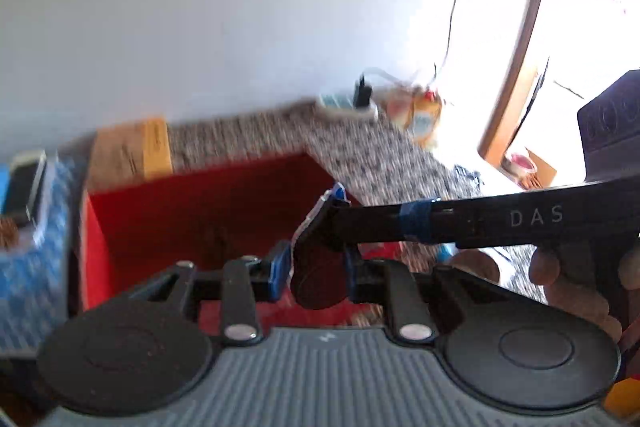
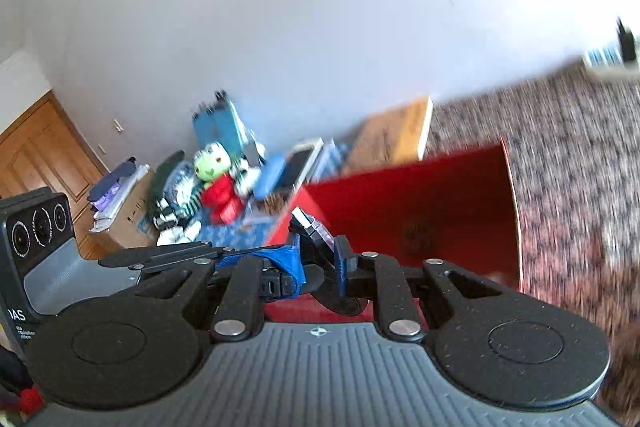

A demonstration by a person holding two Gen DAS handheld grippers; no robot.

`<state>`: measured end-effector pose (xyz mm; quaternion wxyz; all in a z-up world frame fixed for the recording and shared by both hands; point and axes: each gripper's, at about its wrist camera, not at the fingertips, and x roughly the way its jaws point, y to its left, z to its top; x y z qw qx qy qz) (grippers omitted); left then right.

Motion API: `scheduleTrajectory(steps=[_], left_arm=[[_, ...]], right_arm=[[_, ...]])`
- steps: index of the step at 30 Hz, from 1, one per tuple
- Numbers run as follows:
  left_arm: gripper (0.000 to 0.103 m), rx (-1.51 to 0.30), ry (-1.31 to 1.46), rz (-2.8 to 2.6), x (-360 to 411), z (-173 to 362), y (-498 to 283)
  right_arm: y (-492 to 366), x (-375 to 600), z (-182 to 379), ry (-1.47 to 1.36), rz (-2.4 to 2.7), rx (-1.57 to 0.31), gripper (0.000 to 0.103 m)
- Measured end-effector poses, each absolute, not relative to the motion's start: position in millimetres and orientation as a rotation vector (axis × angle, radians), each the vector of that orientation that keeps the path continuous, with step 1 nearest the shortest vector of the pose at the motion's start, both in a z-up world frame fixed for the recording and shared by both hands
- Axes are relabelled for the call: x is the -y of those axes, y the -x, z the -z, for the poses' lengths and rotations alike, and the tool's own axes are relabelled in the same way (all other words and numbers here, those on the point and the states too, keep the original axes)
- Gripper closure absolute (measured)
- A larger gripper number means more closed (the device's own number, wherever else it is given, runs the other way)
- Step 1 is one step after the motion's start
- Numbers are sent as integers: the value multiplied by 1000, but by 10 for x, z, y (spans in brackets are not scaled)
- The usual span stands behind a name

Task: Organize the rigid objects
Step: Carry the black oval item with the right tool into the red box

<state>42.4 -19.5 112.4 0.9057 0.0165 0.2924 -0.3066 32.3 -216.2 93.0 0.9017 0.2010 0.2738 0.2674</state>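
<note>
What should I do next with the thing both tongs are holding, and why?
Probably carry it a little forward over the red box, then lower it in. The left tongs and the right tongs are both shut on the same dark object, and it hangs just short of the box's open top.

The white letters "DAS" stand on the black arm of the right tool (image 1: 344, 223). On the side of the left tool (image 2: 316, 247), only "AS" is readable.
</note>
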Motion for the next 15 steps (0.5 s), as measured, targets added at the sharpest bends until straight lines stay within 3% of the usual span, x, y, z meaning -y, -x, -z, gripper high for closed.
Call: scheduleTrajectory(steps=[8,15], left_arm=[[85,-582,-47,539,41,-1209,-969],[85,-722,-46,439,-137,-753,-1533]], right_arm=[[-1039,1936,-879,-352,-609,-584,103],[-1659,1733,-492,-381,-655,-775,103]])
